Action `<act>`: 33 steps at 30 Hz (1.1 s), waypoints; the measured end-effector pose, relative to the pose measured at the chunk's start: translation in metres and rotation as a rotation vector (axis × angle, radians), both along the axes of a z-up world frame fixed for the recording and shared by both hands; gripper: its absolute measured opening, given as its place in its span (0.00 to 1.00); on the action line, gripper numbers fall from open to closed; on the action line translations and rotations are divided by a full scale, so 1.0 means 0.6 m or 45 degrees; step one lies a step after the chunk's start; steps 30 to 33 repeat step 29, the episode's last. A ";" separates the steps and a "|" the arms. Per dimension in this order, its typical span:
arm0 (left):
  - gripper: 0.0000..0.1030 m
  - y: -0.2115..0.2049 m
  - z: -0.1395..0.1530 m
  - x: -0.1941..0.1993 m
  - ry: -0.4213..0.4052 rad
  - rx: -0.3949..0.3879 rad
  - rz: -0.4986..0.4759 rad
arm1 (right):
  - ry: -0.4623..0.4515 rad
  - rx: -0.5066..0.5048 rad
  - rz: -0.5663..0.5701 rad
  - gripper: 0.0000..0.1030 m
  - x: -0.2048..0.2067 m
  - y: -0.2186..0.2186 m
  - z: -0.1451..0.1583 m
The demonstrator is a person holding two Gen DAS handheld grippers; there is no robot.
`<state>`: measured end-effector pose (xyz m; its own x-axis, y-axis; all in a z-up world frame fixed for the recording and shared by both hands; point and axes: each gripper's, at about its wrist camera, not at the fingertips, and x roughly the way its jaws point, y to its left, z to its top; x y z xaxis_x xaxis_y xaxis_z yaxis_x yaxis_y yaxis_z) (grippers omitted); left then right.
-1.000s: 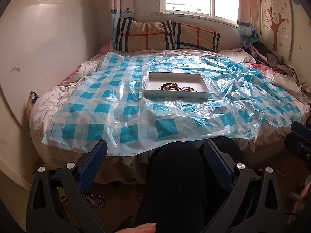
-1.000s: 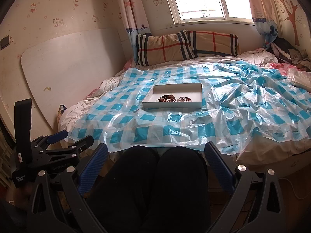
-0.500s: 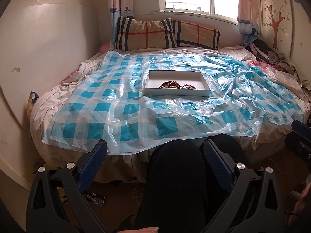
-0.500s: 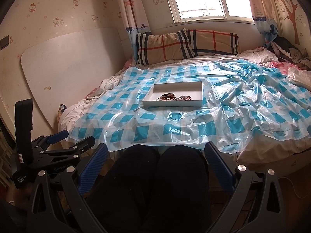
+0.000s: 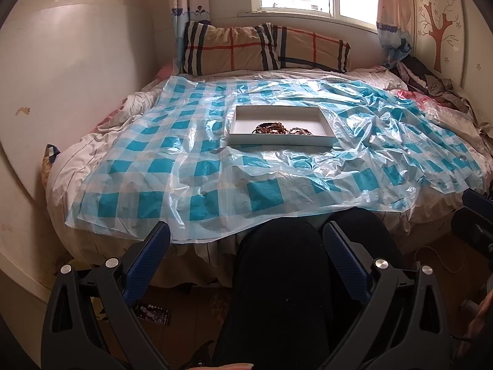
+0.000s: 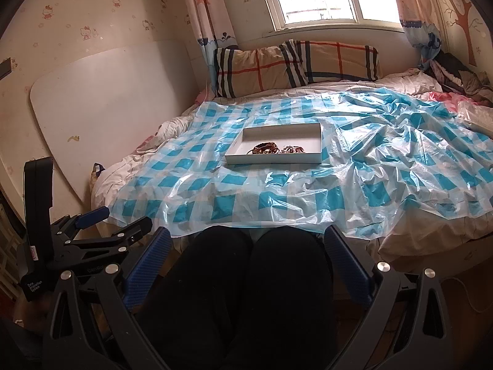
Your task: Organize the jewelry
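Note:
A shallow white box [image 5: 326, 119] [image 6: 319, 135] lies in the middle of the bed on a blue-and-white checked plastic sheet [image 5: 197, 166] [image 6: 385, 166]. Inside it, near its front wall, rest brown beaded bracelets [image 5: 269, 128] [image 6: 265, 148] and a paler beaded piece [image 5: 300, 130] [image 6: 292, 149]. My left gripper [image 5: 246, 240] is open and empty, held low over the person's black-clad knees [image 5: 283, 277], well short of the box. My right gripper [image 6: 246, 240] is likewise open and empty above the knees [image 6: 246, 277]. The left gripper's body [image 6: 77, 240] shows at lower left in the right wrist view.
Two plaid pillows [image 5: 265, 47] [image 6: 292, 64] lean under the window at the head of the bed. A white board [image 6: 107, 108] stands against the left wall. Crumpled clothes [image 5: 431, 83] pile at the right. A small dark card [image 5: 152, 311] lies on the floor.
Both cameras have tilted slightly, so the bed and box sit a little lower in view. Both grippers stay open and nothing has been touched.

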<state>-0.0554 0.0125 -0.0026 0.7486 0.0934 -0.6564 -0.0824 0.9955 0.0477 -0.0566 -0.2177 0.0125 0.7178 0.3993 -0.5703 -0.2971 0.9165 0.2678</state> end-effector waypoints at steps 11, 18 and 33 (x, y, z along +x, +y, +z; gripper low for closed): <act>0.93 0.003 -0.013 0.029 0.067 -0.099 -0.052 | 0.041 -0.002 0.005 0.93 0.019 0.005 -0.012; 0.93 -0.005 -0.009 0.030 0.030 -0.126 -0.092 | 0.008 0.014 -0.005 0.93 0.033 0.003 -0.009; 0.93 -0.015 -0.044 0.053 0.142 -0.110 -0.118 | -0.013 -0.030 -0.043 0.93 0.051 0.005 -0.008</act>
